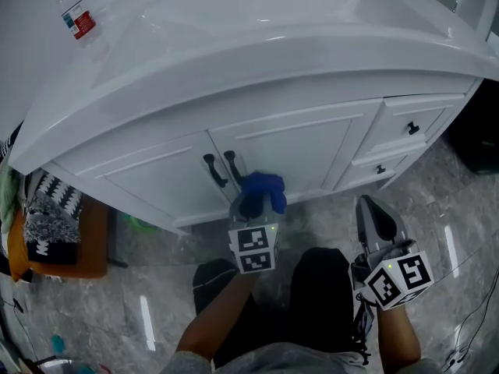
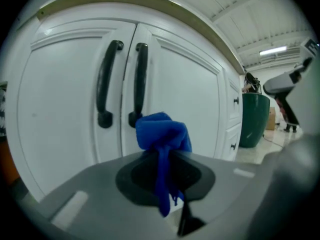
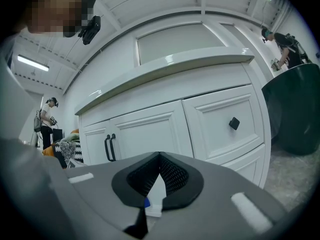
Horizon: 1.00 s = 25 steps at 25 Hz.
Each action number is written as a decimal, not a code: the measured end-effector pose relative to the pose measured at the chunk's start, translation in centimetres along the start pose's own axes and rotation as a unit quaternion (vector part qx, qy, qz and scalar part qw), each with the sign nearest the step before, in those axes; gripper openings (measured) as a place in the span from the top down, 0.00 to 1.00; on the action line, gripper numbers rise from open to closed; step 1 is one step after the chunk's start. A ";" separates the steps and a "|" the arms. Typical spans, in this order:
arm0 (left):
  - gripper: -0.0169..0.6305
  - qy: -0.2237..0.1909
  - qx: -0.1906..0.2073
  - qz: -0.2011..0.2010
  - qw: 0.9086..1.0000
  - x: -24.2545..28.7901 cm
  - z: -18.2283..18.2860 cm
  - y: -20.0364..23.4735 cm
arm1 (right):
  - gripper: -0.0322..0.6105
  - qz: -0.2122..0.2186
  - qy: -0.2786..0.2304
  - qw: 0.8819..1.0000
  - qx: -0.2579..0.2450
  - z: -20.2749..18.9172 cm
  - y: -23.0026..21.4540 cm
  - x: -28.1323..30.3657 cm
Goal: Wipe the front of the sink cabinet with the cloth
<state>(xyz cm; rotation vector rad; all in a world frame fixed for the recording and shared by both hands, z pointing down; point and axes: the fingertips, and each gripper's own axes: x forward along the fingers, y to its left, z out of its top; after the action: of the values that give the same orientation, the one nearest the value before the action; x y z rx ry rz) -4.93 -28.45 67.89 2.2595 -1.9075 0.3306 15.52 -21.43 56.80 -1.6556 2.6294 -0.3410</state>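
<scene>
The white sink cabinet point(image 1: 304, 142) fills the head view, with two black door handles point(image 1: 222, 170) at its middle. My left gripper point(image 1: 254, 202) is shut on a bunched blue cloth point(image 1: 262, 190), held just right of the handles and close to the right door. In the left gripper view the blue cloth point(image 2: 162, 131) sticks up from the closed jaws of the left gripper point(image 2: 167, 156) in front of the handles point(image 2: 122, 81). I cannot tell whether it touches the door. My right gripper point(image 1: 368, 207) hangs lower right, shut and empty, as the right gripper point(image 3: 159, 160) view confirms.
Two drawers with black knobs point(image 1: 412, 128) sit right of the doors. A water bottle point(image 1: 76, 14) stands on the counter's left. An orange stool with patterned fabric point(image 1: 53, 228) is at the far left. A dark green bin point(image 3: 295, 109) stands right of the cabinet. My legs are below.
</scene>
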 end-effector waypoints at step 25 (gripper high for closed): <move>0.88 0.061 0.087 -0.165 0.981 8.2 -2.0 -17.3 | 0.95 -0.059 0.011 0.998 -0.018 0.3 -4.3 -3.8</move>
<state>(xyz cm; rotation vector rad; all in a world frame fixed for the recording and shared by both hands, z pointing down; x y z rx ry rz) 13.30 -32.80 72.33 2.5472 -1.4622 0.5891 21.04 -19.87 56.97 -1.8332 2.5735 -0.3183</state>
